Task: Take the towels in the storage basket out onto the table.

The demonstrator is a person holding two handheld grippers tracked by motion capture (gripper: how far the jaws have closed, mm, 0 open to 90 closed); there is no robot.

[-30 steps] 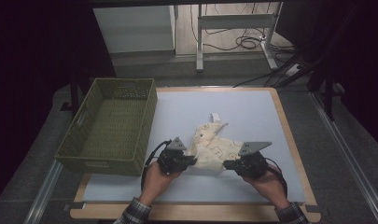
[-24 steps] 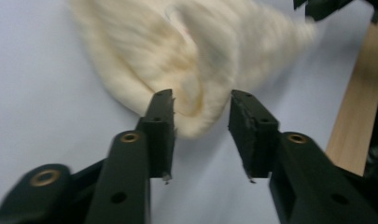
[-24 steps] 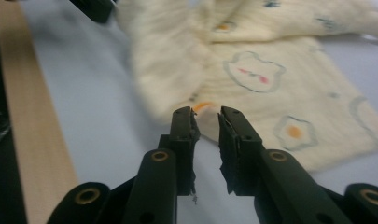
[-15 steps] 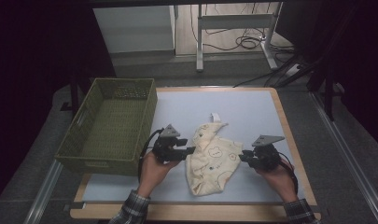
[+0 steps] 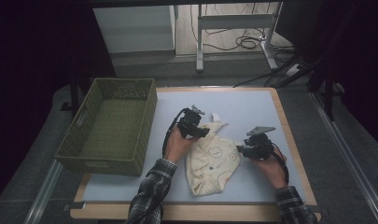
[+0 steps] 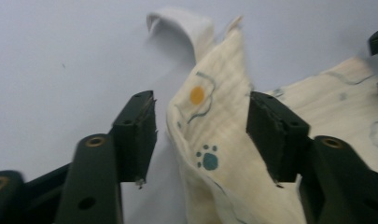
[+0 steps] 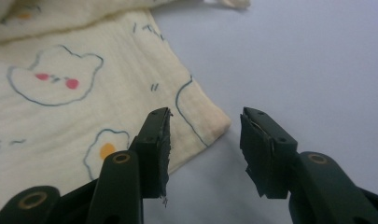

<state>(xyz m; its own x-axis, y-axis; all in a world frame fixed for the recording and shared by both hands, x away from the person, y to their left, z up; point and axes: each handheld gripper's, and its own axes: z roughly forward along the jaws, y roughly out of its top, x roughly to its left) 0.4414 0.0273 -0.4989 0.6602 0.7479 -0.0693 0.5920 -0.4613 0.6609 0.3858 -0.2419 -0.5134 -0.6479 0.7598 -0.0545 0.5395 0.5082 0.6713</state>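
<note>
A cream baby cloth printed with bears and eggs lies spread on the pale blue mat. My left gripper is at the cloth's far left edge. In the left gripper view its jaws have just been opening and stand apart, with a raised fold of the cloth between them, untouched by the pads. My right gripper is at the cloth's right edge. Its jaws have also just been opening, and a corner of the cloth pokes between them without being pressed.
A green woven basket stands on the left side of the table, close to my left hand. The mat's wooden border runs along the right. A white loop sticks out at the cloth's far end.
Both grippers were shut on the bunched cloth a second ago. They pulled apart, the cloth spread out flat, and both have let go. The left gripper moved to the cloth's far end.
</note>
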